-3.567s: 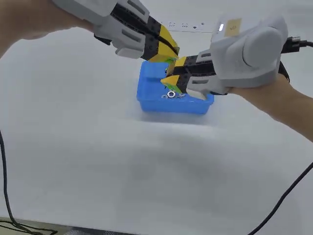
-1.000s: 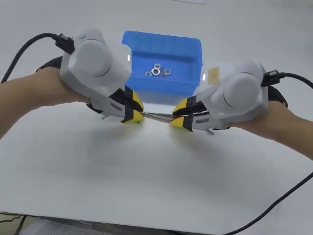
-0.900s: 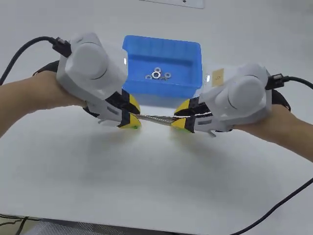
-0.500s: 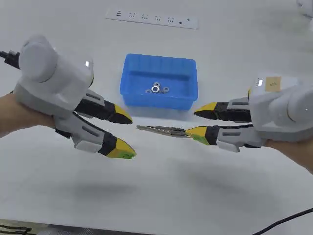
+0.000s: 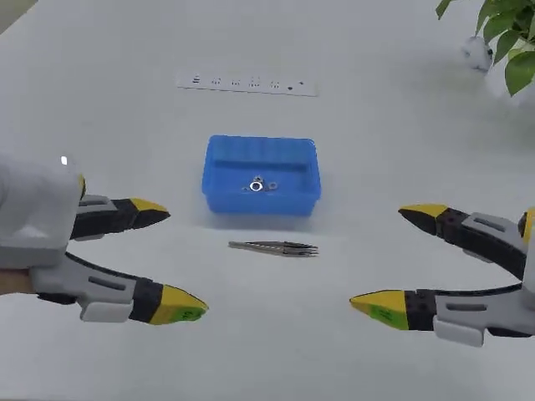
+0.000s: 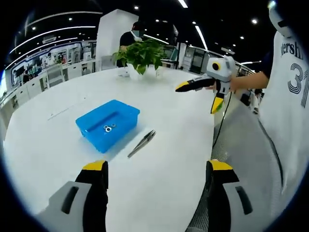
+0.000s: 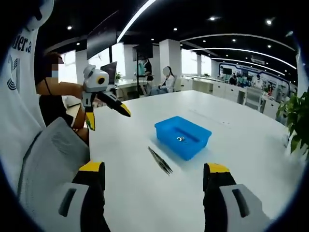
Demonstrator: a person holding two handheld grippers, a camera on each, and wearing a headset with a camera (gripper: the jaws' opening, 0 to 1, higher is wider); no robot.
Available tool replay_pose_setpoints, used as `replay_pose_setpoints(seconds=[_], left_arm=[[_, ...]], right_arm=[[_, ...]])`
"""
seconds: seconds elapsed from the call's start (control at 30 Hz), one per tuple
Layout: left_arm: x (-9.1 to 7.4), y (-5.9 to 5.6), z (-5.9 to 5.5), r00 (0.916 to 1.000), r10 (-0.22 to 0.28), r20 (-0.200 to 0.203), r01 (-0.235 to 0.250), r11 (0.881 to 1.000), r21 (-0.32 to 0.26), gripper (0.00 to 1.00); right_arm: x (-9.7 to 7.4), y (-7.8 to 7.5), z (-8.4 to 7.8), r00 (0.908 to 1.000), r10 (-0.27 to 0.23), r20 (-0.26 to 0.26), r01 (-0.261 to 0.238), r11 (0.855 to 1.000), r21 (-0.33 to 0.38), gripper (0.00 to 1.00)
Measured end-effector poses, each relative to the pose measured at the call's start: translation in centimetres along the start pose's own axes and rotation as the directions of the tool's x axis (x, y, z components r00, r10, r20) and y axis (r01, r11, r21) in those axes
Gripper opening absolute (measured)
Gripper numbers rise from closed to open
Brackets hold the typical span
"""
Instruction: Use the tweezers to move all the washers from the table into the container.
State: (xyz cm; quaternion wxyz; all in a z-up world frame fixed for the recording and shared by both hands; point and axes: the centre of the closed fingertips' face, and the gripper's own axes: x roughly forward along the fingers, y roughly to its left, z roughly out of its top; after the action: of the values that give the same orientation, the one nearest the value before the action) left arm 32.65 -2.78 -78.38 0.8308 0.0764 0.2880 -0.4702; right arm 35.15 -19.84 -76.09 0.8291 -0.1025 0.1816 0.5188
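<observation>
In the head view, the tweezers [image 5: 274, 247] are seen lying flat on the white desk [image 5: 267, 351] at the centre of the frame, just below the blue container [image 5: 261, 203] and apart from it, touched by neither tool. The washers [image 5: 257, 185] are gathered in a small cluster on the container's floor; their number cannot be made out, as they are small and overlap. The left hand-held gripper [image 5: 182, 261] is held at the lower left with its jaws spread wide and nothing between them, and its body is cut off by the left edge. The right hand-held gripper [image 5: 377, 257] is held at the lower right, likewise spread wide and empty, and is cut off by the right edge. A power strip [image 5: 247, 83] is laid on the desk above the container; its sockets are too small to be read. A plant [image 5: 501, 42] is clipped by the upper right corner.
</observation>
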Motion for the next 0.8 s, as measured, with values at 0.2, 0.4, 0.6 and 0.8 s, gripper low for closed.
replay_pose_setpoints(seconds=[0.2, 0.4, 0.6, 0.8], left_arm=[[-1.0, -2.6, -3.8, 0.9799, -0.011, -0.199, 0.028, 0.996, 0.082, 1.0], [-2.1, -3.2, -2.0, 0.9956, 0.042, -0.084, -0.037, 0.998, 0.05, 1.0], [-2.9, -3.4, -0.9, 0.9964, 0.083, -0.02, -0.082, 0.995, 0.052, 1.0], [-3.0, -4.0, -0.7, 0.9966, 0.081, 0.008, -0.082, 0.996, 0.022, 1.0]], right_arm=[[-0.4, 1.4, 0.4, 0.9995, -0.03, 0.006, 0.03, 0.997, -0.077, 1.0], [-0.3, 2.4, 0.6, 0.9996, -0.027, 0.008, 0.028, 0.997, -0.074, 1.0], [-0.1, 3.5, 0.7, 0.9999, -0.01, 0.003, 0.01, 0.997, -0.072, 1.0], [-0.1, 4.3, 0.3, 0.9998, 0.001, -0.019, -0.003, 0.996, -0.09, 1.0]])
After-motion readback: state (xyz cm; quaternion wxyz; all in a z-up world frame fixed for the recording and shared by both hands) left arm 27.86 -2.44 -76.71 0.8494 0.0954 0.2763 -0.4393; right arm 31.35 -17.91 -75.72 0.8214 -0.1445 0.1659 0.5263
